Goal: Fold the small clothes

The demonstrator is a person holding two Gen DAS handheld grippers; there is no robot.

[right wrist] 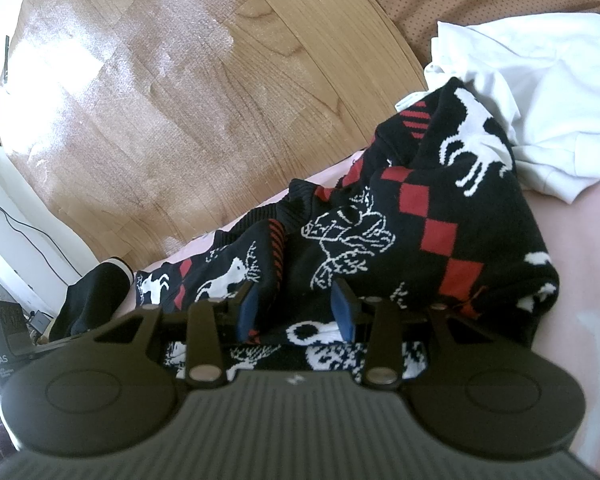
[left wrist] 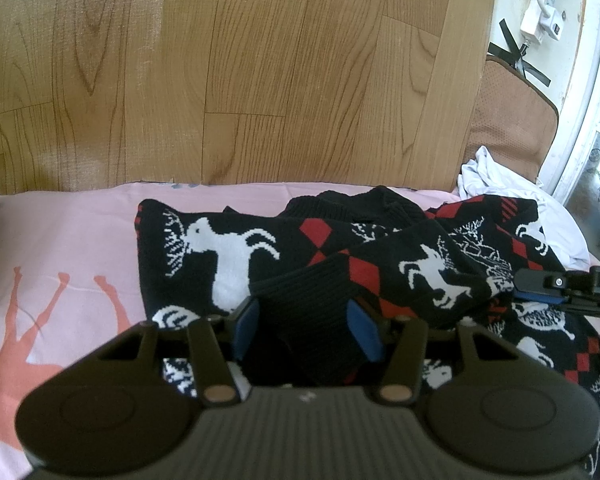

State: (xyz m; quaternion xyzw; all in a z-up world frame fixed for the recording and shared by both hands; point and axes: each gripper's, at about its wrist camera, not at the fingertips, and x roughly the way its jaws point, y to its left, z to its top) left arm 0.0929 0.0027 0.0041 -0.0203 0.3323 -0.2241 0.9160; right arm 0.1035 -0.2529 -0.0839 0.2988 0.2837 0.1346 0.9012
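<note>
the black knitted sweater with white deer and red diamonds [left wrist: 340, 248] lies crumpled on the pink bed sheet [left wrist: 72, 248]. the left gripper [left wrist: 306, 330] is half open around its ribbed cuff. the right gripper [right wrist: 296, 310] is half open over bunched knit; a real grip i cannot tell. the sweater looks thick, soft and floppy; better take cuffs or hem.

A light wood-grain plank floor [left wrist: 260, 72] runs beyond the edge of a pale pink bedsheet printed with coral deer shapes [left wrist: 52, 264], and bright daylight lies in a washed-out patch on the boards [right wrist: 60, 64]. A brown perforated cushion mat [left wrist: 508, 120] lies on the floor near a white-framed window [left wrist: 596, 112]. A white power strip with plugs [left wrist: 540, 16] sits beyond the mat.
</note>
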